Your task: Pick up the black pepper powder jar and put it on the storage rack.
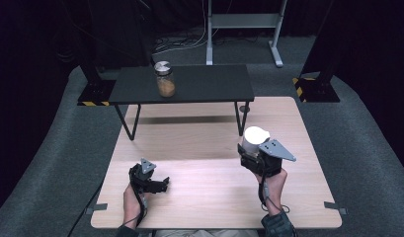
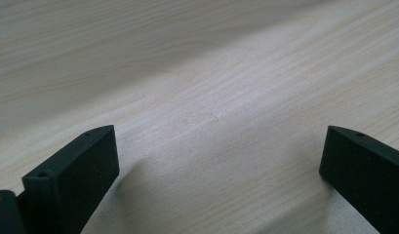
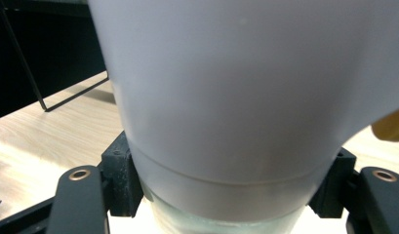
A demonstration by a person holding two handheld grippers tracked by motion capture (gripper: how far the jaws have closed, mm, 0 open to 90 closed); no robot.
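White container (image 1: 254,137), perhaps a cup, pinched by right tongs (image 1: 250,157) mid-table; left tongs (image 1: 162,183) spread.

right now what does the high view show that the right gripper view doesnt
High view alone: the glass jar with orange contents on the black shelf, and the left gripper open over the wooden table. Right gripper view alone: the black fingers pressed on the white container low down, where it turns clear. Both: the right gripper holding that container, the table, the shelf's legs.
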